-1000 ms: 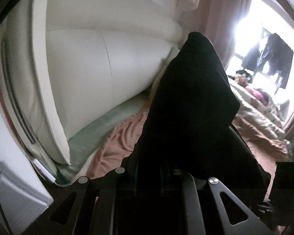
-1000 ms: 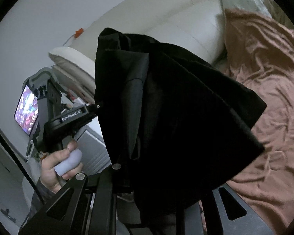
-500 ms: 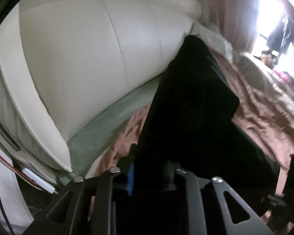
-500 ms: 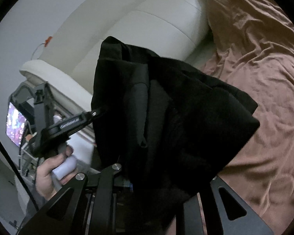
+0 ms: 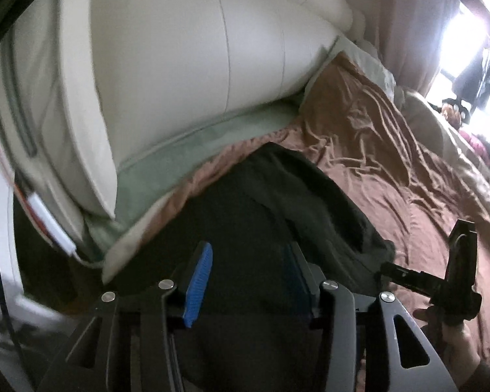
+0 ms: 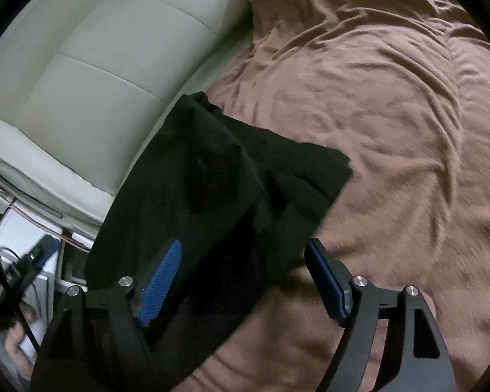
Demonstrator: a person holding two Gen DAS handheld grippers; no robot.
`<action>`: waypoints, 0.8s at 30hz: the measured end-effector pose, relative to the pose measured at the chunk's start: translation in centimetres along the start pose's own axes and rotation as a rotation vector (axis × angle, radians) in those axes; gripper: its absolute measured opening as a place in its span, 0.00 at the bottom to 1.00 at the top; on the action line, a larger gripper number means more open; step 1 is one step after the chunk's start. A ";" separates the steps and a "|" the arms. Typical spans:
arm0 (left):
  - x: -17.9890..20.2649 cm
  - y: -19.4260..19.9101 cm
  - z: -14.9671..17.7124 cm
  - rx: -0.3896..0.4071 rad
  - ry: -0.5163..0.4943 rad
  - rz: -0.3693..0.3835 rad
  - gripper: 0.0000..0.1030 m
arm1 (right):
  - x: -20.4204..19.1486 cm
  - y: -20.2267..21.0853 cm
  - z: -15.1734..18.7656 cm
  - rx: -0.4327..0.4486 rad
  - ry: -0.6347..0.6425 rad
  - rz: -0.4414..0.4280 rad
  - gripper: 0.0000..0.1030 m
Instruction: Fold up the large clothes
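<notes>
One folded black garment [image 6: 219, 176] lies on the rumpled brown bedspread [image 6: 392, 104] beside a cream padded headboard [image 5: 196, 52]. Two grippers, left [image 5: 245, 277] and right [image 6: 245, 277], have just been opening; fabric sits loosely between their parted blue pads, no longer lifted as before.

Brown bedspread [image 6: 392, 130], cream headboard [image 5: 186, 65]
</notes>
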State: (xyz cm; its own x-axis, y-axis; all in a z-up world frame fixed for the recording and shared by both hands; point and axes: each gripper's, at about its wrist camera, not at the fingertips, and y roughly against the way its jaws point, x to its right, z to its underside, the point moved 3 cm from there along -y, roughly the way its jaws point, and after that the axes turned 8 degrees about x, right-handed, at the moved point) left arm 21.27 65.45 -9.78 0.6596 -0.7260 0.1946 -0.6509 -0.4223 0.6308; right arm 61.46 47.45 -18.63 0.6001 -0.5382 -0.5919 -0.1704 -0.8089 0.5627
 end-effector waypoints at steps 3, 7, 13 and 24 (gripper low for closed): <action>0.6 0.9 0.9 0.000 0.023 0.025 0.50 | -1.1 2.4 0.3 0.009 0.027 0.001 0.74; 2.0 3.2 1.4 0.033 0.025 0.036 0.52 | -2.8 6.0 0.3 0.024 0.086 0.018 0.74; 4.5 8.1 2.1 0.088 0.033 0.068 0.75 | -4.1 12.7 0.4 0.075 0.151 0.034 0.79; 10.8 18.3 5.1 0.213 0.007 0.092 1.00 | -4.3 28.9 4.8 0.182 0.239 0.036 0.89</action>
State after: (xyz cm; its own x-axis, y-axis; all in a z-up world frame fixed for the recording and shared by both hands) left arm 14.52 47.10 0.04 0.5957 -0.7633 0.2501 -0.7729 -0.4599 0.4371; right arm 50.22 25.24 -2.59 0.7545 -0.5134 -0.4088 -0.3193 -0.8314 0.4549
